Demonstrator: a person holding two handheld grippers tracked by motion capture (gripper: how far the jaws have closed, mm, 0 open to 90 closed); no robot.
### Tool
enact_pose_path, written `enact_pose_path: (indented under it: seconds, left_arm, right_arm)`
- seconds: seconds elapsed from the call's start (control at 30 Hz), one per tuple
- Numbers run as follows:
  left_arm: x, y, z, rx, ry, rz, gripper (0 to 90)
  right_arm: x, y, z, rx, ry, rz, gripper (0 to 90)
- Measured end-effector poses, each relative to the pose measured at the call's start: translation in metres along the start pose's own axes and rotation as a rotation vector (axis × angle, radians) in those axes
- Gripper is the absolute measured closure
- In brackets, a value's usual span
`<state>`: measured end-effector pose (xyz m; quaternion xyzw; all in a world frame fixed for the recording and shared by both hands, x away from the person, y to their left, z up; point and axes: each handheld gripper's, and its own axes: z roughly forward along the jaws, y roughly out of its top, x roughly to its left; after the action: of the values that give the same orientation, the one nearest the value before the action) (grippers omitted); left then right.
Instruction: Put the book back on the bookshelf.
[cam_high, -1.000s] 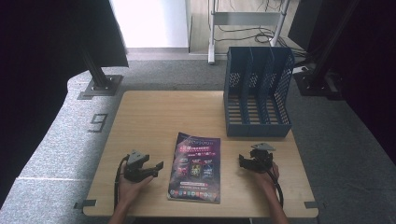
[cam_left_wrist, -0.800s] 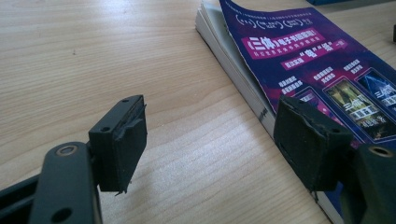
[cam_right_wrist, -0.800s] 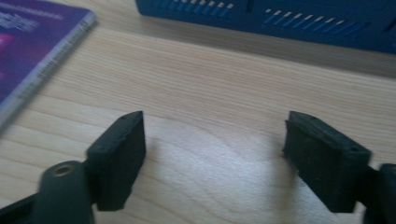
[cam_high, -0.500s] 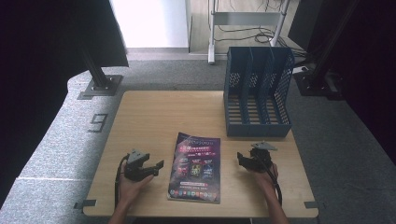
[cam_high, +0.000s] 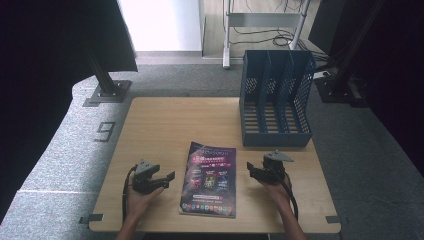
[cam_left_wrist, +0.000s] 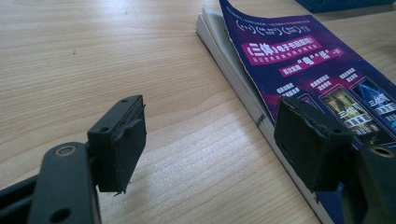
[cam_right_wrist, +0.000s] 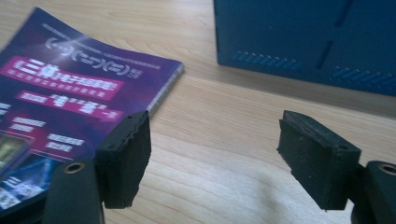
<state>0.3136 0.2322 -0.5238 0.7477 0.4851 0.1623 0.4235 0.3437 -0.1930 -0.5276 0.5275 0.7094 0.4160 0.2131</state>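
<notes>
Both claws stand released: left claw (cam_high: 170, 176) and right claw (cam_high: 249, 169) flank the booklet (cam_high: 209, 178) lying flat between them on the worktop (cam_high: 165, 125). It looks light and floppy, best taken by its thick spine edge; the blue file rack (cam_high: 275, 100) stands beyond

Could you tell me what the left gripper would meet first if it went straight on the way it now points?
Probably the magazine: the left gripper, jaws open, points low over the table at its near edge, and its right pad already overlaps the cover. Depth is uncertain.
</notes>
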Motion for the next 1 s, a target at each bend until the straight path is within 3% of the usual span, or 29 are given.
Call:
enact_pose_path:
  seconds: [0.63,1.0]
  left_arm:
    - [0.002,0.003,-0.006,-0.019,-0.013,-0.024,24.6]
    - [0.001,0.004,-0.006,-0.022,-0.022,-0.022,25.2]
  right_arm:
    - [0.038,0.016,0.012,-0.020,0.088,-0.040,25.8]
    - [0.062,0.023,0.035,0.001,0.124,-0.046,25.2]
